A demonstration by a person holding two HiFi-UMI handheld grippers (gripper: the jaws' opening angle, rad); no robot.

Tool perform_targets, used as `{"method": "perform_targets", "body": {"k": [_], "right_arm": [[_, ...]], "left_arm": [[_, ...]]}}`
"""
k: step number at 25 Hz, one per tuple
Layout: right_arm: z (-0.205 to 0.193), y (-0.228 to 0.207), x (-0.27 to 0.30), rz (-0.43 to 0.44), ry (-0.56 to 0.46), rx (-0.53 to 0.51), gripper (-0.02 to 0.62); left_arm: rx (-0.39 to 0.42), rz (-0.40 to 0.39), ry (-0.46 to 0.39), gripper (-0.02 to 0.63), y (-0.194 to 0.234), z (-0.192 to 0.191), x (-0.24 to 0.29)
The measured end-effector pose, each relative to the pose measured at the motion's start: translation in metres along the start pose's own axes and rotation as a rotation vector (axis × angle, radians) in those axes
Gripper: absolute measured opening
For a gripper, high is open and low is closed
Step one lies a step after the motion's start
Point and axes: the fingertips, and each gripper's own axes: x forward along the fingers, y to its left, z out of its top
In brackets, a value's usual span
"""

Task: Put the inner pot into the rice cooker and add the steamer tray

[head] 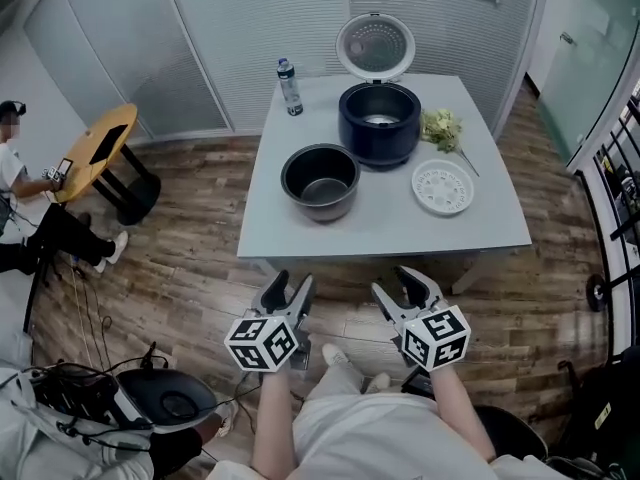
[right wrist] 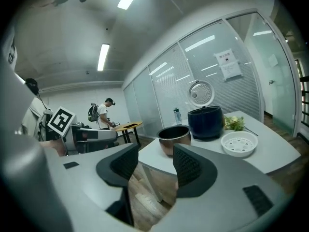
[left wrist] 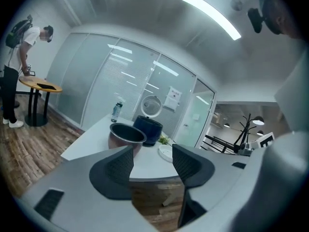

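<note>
The dark inner pot (head: 320, 180) stands on the grey table (head: 290, 230), left of centre; it also shows as the inner pot (left wrist: 126, 134) and the inner pot (right wrist: 174, 137). Behind it sits the navy rice cooker (head: 379, 123) with its round lid (head: 375, 46) up. The white steamer tray (head: 442, 186) lies to the right of the pot. My left gripper (head: 291, 294) and right gripper (head: 398, 289) hover open and empty in front of the table's near edge, short of everything on it. The left gripper (left wrist: 150, 162) and right gripper (right wrist: 155, 161) hold nothing.
A water bottle (head: 289, 87) stands at the table's back left and some green vegetables (head: 441, 128) lie beside the cooker. A small yellow round table (head: 98, 151) and a person (head: 20, 183) are at the far left. Cables and gear (head: 120, 398) lie on the wooden floor by my left.
</note>
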Motion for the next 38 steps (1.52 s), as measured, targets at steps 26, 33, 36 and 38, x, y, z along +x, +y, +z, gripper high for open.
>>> {"method": "perform_targets", "body": {"k": [26,33,36,38], "right_arm": [[0.019,-0.113,0.201,-0.085,0.117,0.211,0.224],[0.022,-0.149,0.263,-0.136,0.155,0.291,0.224],[0.02,-0.16,0.284,-0.161,0.167,0.321,0.223],[0.016,-0.164,0.295,-0.176,0.179,0.338,0.224]], "left_arm": [[-0.065,0.067,0.078,0.242,0.173,0.069,0.185],[-0.09,0.039,0.161,0.242,0.212,0.072,0.241],[-0.106,0.024,0.206,0.242,0.224,0.063,0.261],[-0.114,0.015,0.231,0.241,0.229,0.056,0.272]]}}
